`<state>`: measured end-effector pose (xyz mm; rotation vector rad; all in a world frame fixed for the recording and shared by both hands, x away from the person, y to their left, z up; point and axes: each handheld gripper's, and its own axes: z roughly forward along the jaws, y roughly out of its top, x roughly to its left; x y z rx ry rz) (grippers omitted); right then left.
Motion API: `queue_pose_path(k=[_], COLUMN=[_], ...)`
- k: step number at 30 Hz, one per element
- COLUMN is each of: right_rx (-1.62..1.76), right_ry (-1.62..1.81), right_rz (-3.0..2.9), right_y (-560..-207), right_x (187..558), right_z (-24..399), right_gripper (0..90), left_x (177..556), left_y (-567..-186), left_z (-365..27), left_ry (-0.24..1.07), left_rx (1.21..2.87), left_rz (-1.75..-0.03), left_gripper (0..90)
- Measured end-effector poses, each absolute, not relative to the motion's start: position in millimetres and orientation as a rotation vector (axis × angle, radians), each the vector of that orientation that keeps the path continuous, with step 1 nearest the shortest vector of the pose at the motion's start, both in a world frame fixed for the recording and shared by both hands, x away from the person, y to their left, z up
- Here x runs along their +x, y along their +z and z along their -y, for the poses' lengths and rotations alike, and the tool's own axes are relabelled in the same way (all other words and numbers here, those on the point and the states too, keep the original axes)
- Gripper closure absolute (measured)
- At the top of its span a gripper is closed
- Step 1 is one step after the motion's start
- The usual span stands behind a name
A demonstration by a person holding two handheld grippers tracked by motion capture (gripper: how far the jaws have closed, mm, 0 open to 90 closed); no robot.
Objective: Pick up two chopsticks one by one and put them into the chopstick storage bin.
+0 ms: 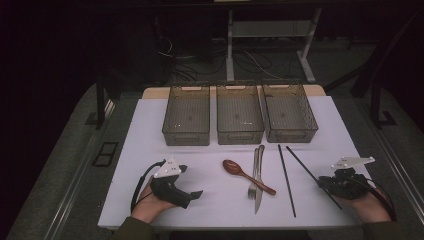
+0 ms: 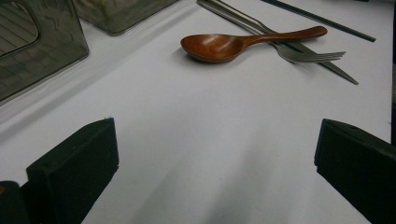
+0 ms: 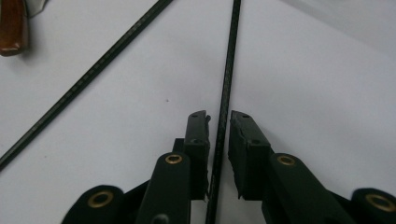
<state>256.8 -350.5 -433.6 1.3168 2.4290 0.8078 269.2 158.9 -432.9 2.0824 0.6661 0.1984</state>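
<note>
Two black chopsticks lie on the white table at the right. The right-hand chopstick (image 1: 305,167) (image 3: 229,70) runs between the jaws of my right gripper (image 1: 323,185) (image 3: 219,119). The jaws stand narrowly open beside the stick, with a thin gap showing at the left pad. The other chopstick (image 1: 286,180) (image 3: 93,70) lies free to its left. A brown wooden spoon (image 1: 232,166) (image 2: 212,46) rests with its handle across a metal fork (image 2: 303,56) and a knife (image 1: 258,195). My left gripper (image 1: 191,182) (image 2: 215,135) rests at the front left, jaws wide open and empty, pointing toward the spoon.
Three see-through grey bins (image 1: 186,115) (image 1: 239,115) (image 1: 290,112) stand in a row at the back of the white table (image 1: 150,150), each looking empty. One bin's corner (image 2: 28,46) is near the left gripper view's top left. Dark floor and cables lie beyond.
</note>
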Motion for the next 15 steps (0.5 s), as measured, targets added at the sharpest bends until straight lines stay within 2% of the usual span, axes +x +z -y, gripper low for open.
queue_pose_path(k=[15], right_rx=[1.357], right_ry=[0.771], right_rz=[-2.42], right_y=[-438.8], right_x=[257.7], right_z=[349.2], right_gripper=[85.9], left_x=[269.4], left_y=[-433.8], left_z=[-157.3], left_ry=[0.197], left_rx=[2.093], left_rz=[-0.659], left_gripper=[0.0])
